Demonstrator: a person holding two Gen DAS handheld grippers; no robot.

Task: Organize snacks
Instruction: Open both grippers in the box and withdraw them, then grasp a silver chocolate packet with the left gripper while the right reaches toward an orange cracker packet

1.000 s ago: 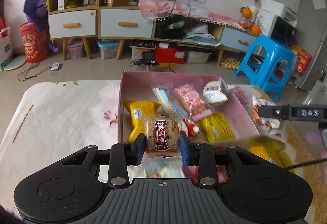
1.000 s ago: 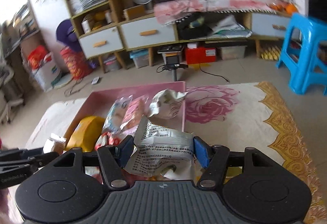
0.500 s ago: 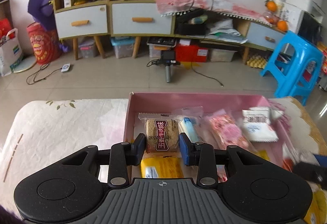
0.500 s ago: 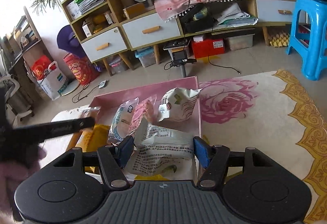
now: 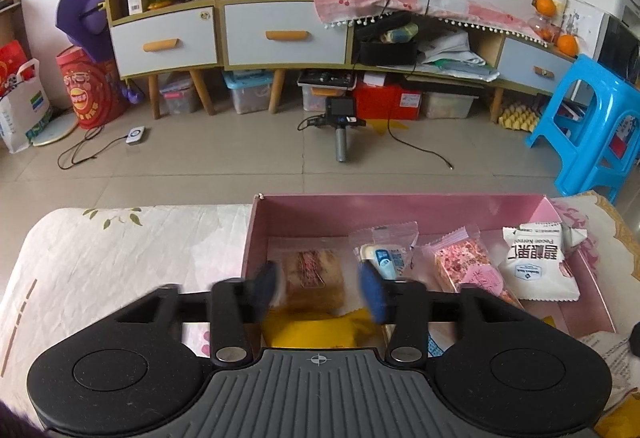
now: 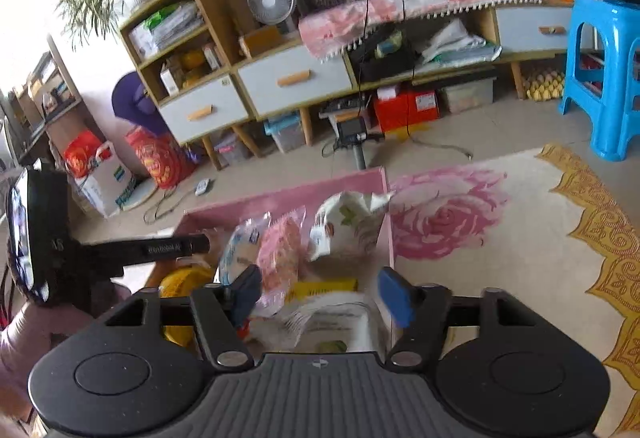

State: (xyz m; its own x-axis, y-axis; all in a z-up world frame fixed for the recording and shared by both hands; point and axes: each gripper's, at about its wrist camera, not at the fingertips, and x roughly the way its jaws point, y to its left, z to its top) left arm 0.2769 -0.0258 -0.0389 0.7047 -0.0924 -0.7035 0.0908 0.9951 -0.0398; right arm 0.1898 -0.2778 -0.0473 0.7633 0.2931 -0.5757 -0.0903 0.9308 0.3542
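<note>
Several snacks already lay in my pink box (image 5: 400, 210); both tools were opening, left tool (image 5: 318, 288) over the biscuit (image 5: 314, 278), right tool (image 6: 320, 294) over a white packet (image 6: 336, 322).

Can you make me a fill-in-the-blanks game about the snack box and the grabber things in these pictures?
1. The snacks lie inside a ____ box.
2. The left gripper has its jaws opening around a ____ pastry packet.
3. The stool on the floor is coloured ____.
4. The white packet lies between the ____ gripper's opening jaws.

Missing words: pink; brown; blue; right
</note>
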